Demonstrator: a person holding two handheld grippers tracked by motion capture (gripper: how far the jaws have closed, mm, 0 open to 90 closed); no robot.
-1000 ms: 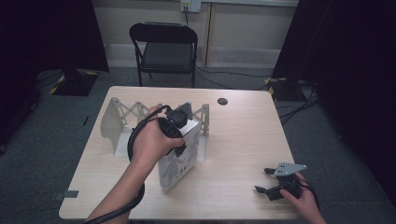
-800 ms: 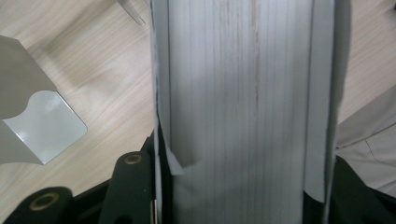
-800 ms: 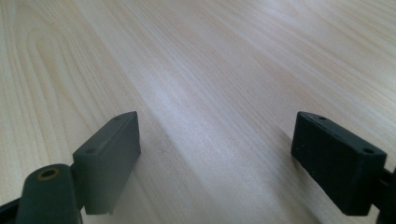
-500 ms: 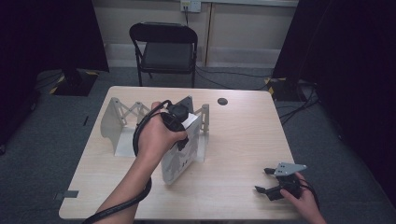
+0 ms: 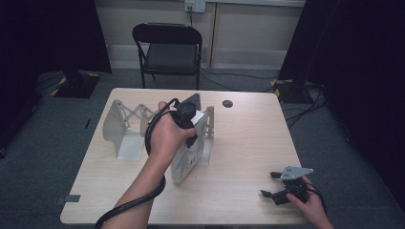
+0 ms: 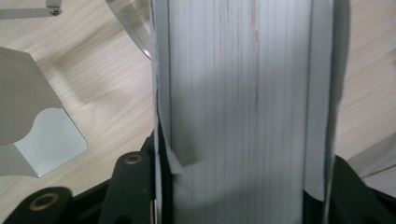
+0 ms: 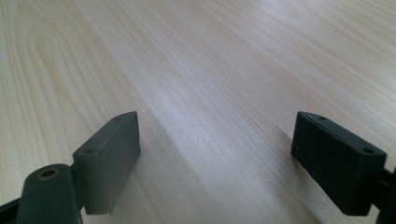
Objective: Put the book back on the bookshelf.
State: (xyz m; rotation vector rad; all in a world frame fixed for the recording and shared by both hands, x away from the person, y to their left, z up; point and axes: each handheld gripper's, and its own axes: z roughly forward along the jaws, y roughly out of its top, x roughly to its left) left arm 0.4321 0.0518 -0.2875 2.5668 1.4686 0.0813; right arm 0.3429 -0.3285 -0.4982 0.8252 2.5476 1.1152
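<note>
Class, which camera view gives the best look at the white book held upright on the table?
The high view: the whole book stands beside the rack. The left gripper view shows just its page edge between the tool's jaws.

a light wooden table (image 5: 248, 143) stands on grey carpet (image 5: 52, 157). beyond its far edge sits a black folding chair (image 5: 168, 50), facing the table, with a pale wall panel (image 5: 248, 33) and a white outlet (image 5: 195, 5) behind it. a small dark round disc (image 5: 227, 103) lies near the table's far edge, well apart from everything else. black curtains (image 5: 43, 33) hang at both sides of the room. cables (image 5: 296, 102) trail across the carpet to the right of the table, and a dark stand base (image 5: 74, 82) rests on the floor at the left. a small grey strip (image 5: 67, 199) lies on the carpet near the table's near left corner.
</note>
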